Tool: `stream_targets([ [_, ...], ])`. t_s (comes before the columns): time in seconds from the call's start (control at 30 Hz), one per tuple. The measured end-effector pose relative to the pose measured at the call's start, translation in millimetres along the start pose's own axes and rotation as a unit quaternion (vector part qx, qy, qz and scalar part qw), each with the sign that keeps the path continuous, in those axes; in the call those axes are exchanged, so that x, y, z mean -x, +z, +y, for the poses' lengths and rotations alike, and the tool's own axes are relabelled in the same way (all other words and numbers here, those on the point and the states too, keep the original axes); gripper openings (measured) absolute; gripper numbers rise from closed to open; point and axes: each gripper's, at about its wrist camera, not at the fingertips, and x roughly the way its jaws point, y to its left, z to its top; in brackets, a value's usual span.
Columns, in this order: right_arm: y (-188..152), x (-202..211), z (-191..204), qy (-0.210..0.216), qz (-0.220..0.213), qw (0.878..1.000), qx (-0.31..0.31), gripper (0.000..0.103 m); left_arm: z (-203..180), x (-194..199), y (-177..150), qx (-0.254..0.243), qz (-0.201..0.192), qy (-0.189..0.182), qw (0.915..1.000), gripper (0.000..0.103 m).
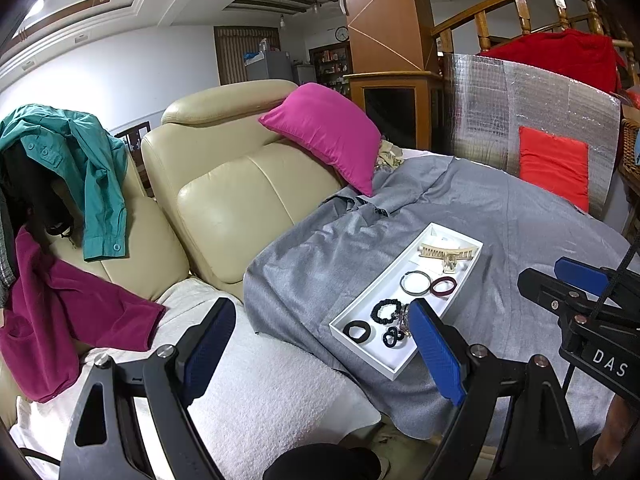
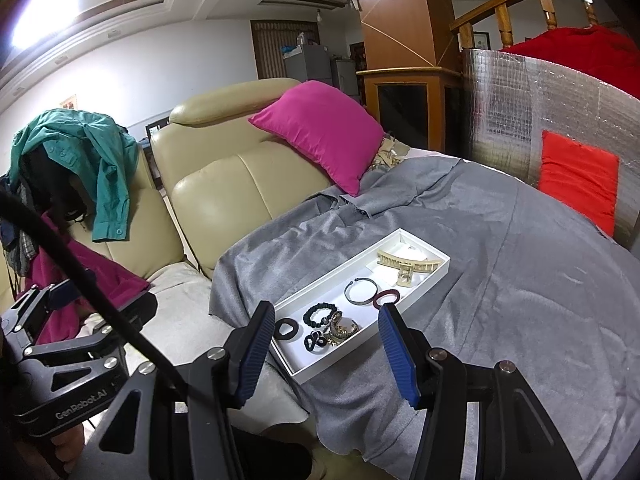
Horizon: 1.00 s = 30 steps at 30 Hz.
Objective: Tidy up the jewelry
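Both jaws stand apart and empty: the left gripper (image 1: 324, 354) wide, the right gripper (image 2: 326, 354) (lettered "DAS") narrower. Its neighbour reads "GenRobot.AI". Ahead, a white tray (image 2: 308, 374) on the grey blanket (image 2: 500, 280) holds hair ties, bangles and a cream claw clip (image 2: 406, 266).

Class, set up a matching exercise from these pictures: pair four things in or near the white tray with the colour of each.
Things:
1. hair claw clip
2. cushion on the sofa back
3. open bangle
4. shirt draped over the sofa

Colours:
A. teal
B. silver
C. cream
D. magenta

Pairs: 1-C, 2-D, 3-B, 4-A
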Motion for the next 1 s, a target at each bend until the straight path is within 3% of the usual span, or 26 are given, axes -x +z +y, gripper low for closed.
stream_targets([
  [1.0,2,-56,-2,-0.010,0.038,0.999,-0.002,0.058,7,-50,2,0.006,0.027,-0.008,0.9996,0.088],
])
